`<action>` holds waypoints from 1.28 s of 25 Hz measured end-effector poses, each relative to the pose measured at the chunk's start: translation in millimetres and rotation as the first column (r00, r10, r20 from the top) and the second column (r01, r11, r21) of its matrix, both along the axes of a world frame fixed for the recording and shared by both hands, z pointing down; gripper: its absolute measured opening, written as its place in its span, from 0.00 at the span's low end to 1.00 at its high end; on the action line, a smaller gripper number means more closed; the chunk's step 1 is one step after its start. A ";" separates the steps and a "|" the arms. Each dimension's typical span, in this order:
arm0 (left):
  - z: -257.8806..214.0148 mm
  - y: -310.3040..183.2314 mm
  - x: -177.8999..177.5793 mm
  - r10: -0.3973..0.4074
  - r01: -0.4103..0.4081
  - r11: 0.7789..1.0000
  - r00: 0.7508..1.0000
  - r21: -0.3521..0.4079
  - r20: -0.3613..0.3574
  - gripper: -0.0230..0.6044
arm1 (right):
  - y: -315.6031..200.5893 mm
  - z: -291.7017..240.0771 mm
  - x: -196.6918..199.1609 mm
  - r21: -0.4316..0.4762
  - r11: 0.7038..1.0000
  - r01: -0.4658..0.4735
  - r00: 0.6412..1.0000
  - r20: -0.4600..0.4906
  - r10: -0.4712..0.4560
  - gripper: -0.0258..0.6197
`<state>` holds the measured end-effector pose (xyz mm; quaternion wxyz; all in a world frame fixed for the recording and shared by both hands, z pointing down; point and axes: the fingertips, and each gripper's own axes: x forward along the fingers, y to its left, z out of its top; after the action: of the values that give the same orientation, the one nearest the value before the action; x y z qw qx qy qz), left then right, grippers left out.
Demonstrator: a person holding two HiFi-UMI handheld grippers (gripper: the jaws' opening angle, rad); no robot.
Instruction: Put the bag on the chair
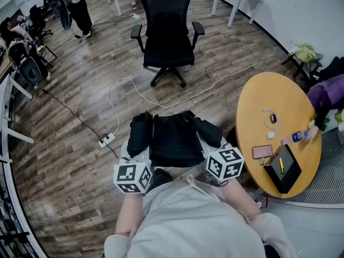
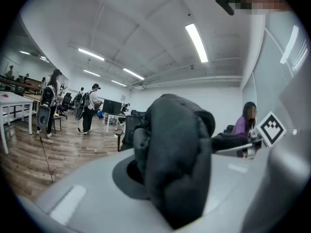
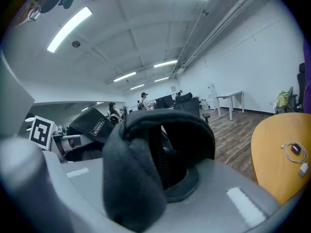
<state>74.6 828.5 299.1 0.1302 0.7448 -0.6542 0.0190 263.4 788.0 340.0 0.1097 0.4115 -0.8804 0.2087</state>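
Observation:
A black bag (image 1: 172, 140) hangs in front of me, held up by its two padded shoulder straps. My left gripper (image 1: 140, 147) is shut on the left strap (image 2: 175, 164), which fills the left gripper view. Around the right strap (image 3: 146, 164) my right gripper (image 1: 210, 140) is shut the same way. The black office chair (image 1: 166, 31) stands on the wooden floor some way ahead of the bag, empty, with its seat facing me. In the left gripper view the chair (image 2: 127, 130) shows small behind the strap.
A round wooden table (image 1: 258, 112) at my right carries a phone (image 1: 262, 151), a bottle (image 1: 296, 137), a black box (image 1: 285, 168) and a cable. A power strip (image 1: 106, 140) and white cables lie on the floor between me and the chair. Several people stand at the far left.

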 end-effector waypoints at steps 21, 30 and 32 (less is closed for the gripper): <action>22.7 -72.8 -63.3 0.029 -0.030 0.998 0.999 -0.050 -0.025 0.14 | -67.2 18.1 -60.1 -0.054 0.998 -0.037 0.999 -0.018 0.036 0.09; 14.0 -148.5 -132.2 0.100 -0.101 0.994 0.995 -0.036 -0.012 0.14 | -132.1 11.4 -126.1 -0.050 0.994 -0.100 0.995 0.016 0.101 0.09; 12.0 -161.2 -144.3 0.110 -0.111 0.993 0.994 -0.032 -0.013 0.14 | -142.8 9.1 -137.4 -0.047 0.993 -0.107 0.994 0.021 0.108 0.09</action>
<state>-69.7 667.2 311.1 0.1447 0.7777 -0.6108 0.0326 126.0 645.3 349.1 0.0974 0.4534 -0.8530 0.2395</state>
